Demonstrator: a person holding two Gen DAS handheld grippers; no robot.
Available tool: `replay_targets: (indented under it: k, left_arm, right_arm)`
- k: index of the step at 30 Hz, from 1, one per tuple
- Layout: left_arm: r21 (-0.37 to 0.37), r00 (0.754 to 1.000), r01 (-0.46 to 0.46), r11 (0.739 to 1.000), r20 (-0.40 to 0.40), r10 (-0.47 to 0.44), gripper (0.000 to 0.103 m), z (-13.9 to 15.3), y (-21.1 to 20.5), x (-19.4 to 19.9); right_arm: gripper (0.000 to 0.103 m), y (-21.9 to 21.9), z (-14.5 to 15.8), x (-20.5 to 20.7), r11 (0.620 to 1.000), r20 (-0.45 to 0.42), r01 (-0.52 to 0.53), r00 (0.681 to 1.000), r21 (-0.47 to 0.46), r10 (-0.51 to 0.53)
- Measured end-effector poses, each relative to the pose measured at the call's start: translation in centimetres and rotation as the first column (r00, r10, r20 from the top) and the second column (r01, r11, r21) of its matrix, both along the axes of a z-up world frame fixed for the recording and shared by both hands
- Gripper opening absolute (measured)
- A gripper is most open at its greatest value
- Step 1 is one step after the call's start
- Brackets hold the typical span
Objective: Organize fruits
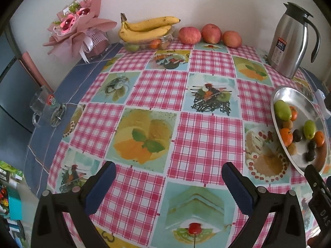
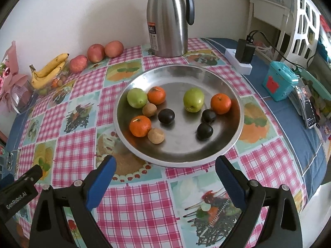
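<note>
Both the left gripper (image 1: pixel 168 177) and right gripper (image 2: pixel 165 171) gaped wide, empty; mixed fruits (image 2: pixel 165 115) lay unsorted in the metal plate (image 2: pixel 206 74) before the flask (image 2: pixel 167 18); sorting stage unclear.

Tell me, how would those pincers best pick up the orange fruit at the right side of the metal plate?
Probably from above, with the right gripper, its open fingers closing across the widest part of the orange fruit. It is round with its stem pointing up. A dark fruit touches its left and the metal plate rim rises close on its right, so the fingers should take the freer near and far sides.
</note>
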State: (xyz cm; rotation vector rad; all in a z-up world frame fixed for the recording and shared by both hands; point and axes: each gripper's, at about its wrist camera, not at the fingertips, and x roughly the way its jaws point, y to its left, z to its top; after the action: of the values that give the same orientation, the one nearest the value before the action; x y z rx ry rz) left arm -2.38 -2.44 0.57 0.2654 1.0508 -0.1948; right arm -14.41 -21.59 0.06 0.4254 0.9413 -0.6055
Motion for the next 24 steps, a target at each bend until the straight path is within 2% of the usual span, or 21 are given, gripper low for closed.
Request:
replay_targets:
  k: [10, 24]
  left_arm:
    - [-0.011, 0.998, -0.002, 1.000, -0.058, 0.002, 0.103, -0.7, 0.3, 0.5]
    - [0.001, 0.997, -0.001, 1.000, -0.074, 0.001, 0.103, -1.1, 0.4, 0.7]
  right_arm:
    - [0.096, 0.6, -0.3, 0.7, 0.999, -0.025, -0.040, 0.999, -0.001, 0.039]
    - [0.097, 0.7, -0.5, 1.1, 0.998, -0.037, -0.060, 0.998, 0.007, 0.060]
